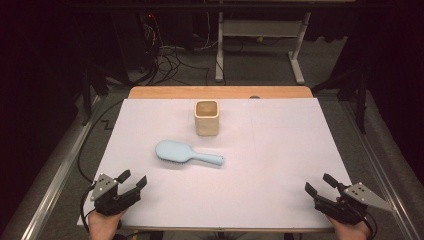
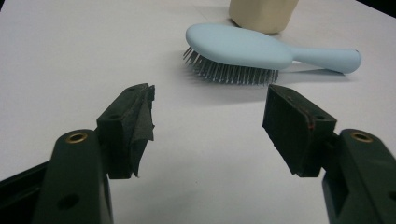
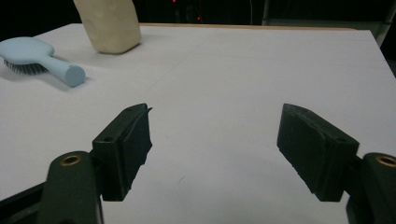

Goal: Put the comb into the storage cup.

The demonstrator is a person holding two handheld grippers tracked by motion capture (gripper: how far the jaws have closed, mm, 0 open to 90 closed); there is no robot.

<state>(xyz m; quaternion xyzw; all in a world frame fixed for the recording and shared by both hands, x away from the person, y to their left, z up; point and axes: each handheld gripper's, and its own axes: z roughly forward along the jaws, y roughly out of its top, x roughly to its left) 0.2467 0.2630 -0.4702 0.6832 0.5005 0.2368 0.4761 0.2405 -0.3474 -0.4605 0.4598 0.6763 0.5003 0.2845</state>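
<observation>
A light blue hairbrush (image 1: pixel 187 154) lies bristles down mid-table, just in front of a cream cup (image 1: pixel 206 117). The left gripper (image 1: pixel 134 180) and right gripper (image 1: pixel 320 184) rest at the near corners, jaws apart and empty, apparently poised to reach in.

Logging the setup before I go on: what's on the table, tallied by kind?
Hairbrush, light blue: 1
Cup, cream: 1
Grippers, black, open: 2, left and right
Total: 4
</observation>
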